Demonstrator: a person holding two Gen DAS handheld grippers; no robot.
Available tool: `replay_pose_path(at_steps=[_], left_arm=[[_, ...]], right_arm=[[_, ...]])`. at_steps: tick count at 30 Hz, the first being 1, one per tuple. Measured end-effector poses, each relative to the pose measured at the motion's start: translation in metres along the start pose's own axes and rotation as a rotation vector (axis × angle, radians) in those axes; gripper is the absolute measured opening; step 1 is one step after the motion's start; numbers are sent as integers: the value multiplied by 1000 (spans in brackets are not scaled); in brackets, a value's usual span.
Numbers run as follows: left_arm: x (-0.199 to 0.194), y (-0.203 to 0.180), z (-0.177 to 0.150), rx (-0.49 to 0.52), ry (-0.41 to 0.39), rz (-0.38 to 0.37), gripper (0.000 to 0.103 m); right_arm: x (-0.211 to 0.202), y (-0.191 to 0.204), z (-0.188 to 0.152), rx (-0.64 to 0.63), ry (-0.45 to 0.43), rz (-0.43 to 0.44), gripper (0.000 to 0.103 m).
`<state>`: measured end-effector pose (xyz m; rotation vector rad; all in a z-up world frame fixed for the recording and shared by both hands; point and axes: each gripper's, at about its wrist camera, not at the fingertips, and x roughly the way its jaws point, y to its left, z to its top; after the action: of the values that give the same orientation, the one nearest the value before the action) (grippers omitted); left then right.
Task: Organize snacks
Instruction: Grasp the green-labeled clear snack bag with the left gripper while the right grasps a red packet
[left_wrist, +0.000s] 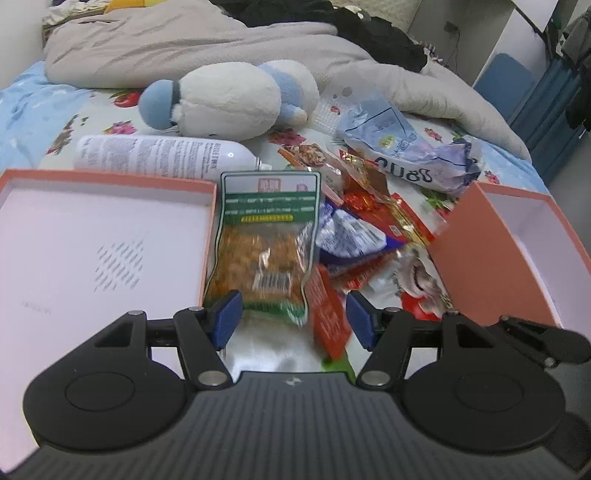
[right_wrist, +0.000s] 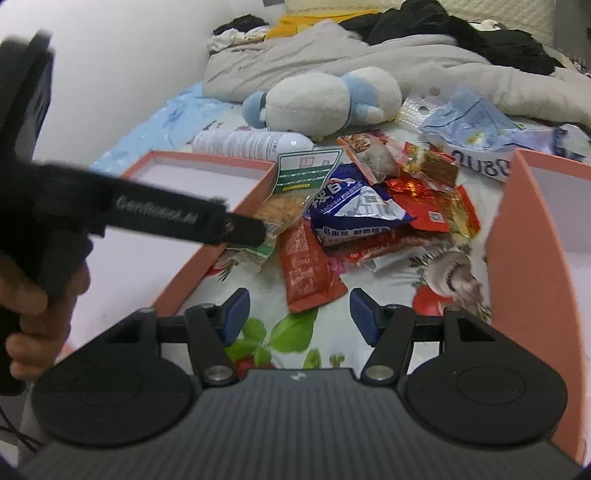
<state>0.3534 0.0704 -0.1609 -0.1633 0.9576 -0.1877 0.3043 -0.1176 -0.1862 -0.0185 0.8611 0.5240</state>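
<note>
Between two salmon-pink boxes on the floral bedsheet (right_wrist: 288, 332), a loose pile of snack packets (right_wrist: 373, 210) lies heaped: a green-framed clear bag of orange bits (left_wrist: 266, 236), a blue-and-white pouch (right_wrist: 354, 206) and a red-orange sachet (right_wrist: 306, 269). The left box (left_wrist: 107, 177) sits at nine o'clock, the right box (right_wrist: 517, 240) at three. The left gripper (left_wrist: 293, 317) and right gripper (right_wrist: 298, 314) both stand partly open, holding nothing.

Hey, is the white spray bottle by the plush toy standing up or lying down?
Lying down: the white spray bottle rests on its side on the bedsheet, behind the orange box.
</note>
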Motion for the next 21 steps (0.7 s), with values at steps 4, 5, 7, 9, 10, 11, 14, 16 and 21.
replay_pose_path(at_steps=[4,5,7,9,10,11,14,16,21], left_arm=[[26,7,18,-8,19,-19,64],[32,9,22,-13,23,-24,64],[40,8,26,10,29,-21,61],[46,6,27,30,39,-31,59],[50,5,27,43,47,-33,59],[55,3,26,59,57,-26,59],[66,-3,19,121,70,-1,59],[66,-5,18,143,61,9,58],[65,-6,17,130,60,-10,38]], right_arm=[[28,-1,7,11,9,1,53],[33,-2,8,21,9,-1,52],[43,-3,9,41,10,-18,52],[50,-3,8,35,6,-33,52],[54,-1,8,20,4,-46,52],[58,2,7,-7,-2,-68,52],[69,9,6,-85,-17,-82,52],[78,11,7,-103,6,-91,45],[77,7,10,-110,22,-70,41]])
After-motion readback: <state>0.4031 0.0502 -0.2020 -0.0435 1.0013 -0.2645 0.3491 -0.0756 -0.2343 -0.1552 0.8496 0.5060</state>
